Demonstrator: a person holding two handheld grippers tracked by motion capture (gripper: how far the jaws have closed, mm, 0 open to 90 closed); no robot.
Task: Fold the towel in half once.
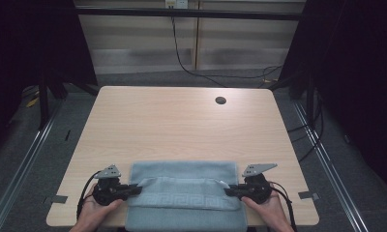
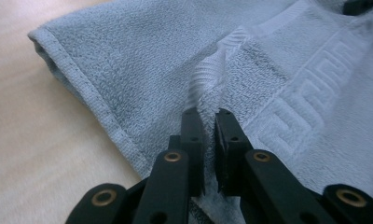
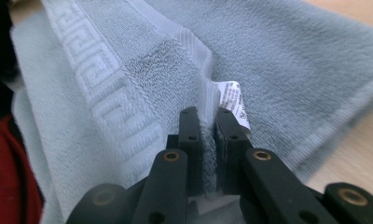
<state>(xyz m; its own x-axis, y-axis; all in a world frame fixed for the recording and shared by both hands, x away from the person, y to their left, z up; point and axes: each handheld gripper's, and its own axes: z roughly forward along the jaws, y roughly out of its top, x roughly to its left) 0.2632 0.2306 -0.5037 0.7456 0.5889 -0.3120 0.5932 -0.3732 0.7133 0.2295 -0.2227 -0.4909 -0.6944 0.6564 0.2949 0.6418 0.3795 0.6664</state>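
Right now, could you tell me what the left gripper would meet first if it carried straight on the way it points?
The left gripper is already shut on the grey towel. Going straight on, it would push into more of that towel; beyond it, probably, is the right gripper.

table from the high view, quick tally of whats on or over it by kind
towel, grey-blue, folded: 1
care label on the towel, white: 1
black grippers, left gripper and right gripper, each shut on a towel edge: 2
cable hole in the table: 1
total: 5
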